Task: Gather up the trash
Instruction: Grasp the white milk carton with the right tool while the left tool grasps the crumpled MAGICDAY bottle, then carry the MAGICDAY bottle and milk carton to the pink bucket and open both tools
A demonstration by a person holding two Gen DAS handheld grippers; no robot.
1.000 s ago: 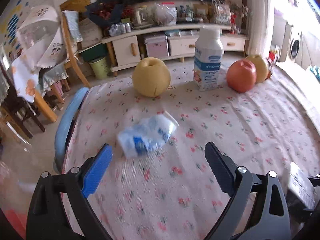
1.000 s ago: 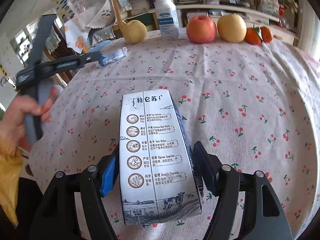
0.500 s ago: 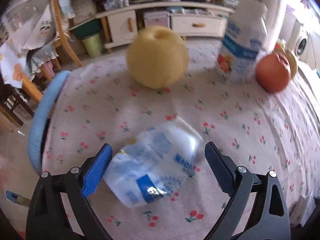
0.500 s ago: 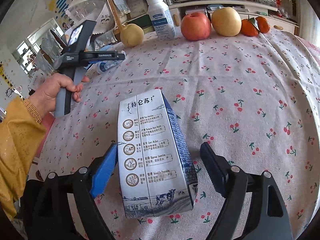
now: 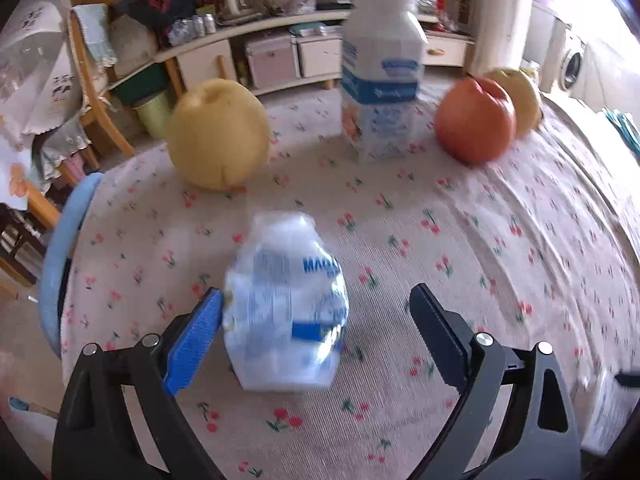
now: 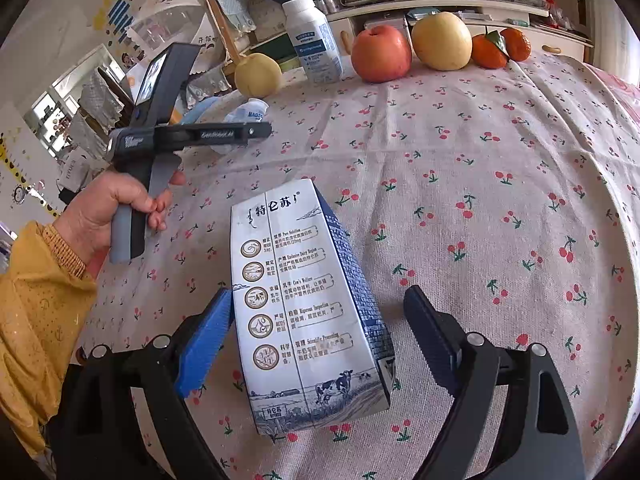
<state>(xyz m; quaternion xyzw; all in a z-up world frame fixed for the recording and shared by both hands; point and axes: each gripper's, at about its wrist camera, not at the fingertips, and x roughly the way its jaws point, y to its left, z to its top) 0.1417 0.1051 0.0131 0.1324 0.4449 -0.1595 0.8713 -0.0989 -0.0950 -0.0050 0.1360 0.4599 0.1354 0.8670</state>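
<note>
The crushed plastic bottle, lying near the table's left edge, is being straddled by the spread left gripper, which should be centred before being squeezed.

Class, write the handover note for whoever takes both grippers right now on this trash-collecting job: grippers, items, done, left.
Left gripper: open, crumpled plastic bottle between its jaws on the tablecloth, not gripped.
Right gripper: jaws just opened; milk carton lies between them, right pad clear.
Done: nothing collected that the views show.
Left: grip bottle and carton, bin them. No bin identified. Fruit and the upright white bottle stand at the far edge.
</note>
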